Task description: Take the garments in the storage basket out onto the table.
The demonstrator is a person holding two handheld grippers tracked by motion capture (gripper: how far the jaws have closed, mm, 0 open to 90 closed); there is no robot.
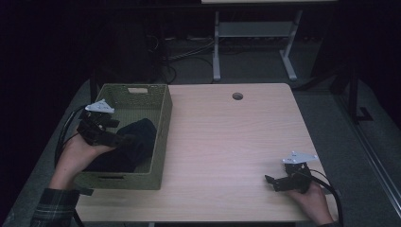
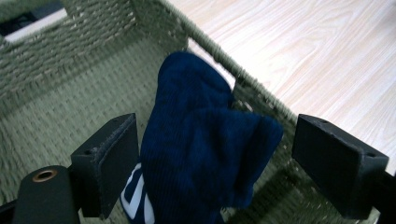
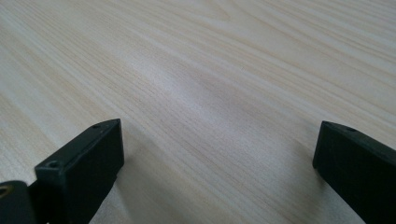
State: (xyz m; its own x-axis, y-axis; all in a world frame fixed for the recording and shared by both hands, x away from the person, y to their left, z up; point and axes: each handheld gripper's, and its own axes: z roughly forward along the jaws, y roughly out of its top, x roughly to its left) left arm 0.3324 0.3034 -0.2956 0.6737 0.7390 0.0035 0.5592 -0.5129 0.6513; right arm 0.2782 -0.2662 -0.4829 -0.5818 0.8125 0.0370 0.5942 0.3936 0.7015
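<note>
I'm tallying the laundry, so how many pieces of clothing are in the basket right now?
1 that can be seen: a dark blue garment bunched in the woven basket, against its wall beside the tabletop, between the left gripper and its open jaws. More may lie hidden beneath it.

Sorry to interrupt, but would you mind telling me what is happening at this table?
A person works with two handheld grippers. The left gripper is inside the green woven basket, open, its fingers on either side of a dark blue garment lying in the basket. The right gripper rests open over the wooden table, holding nothing.
</note>
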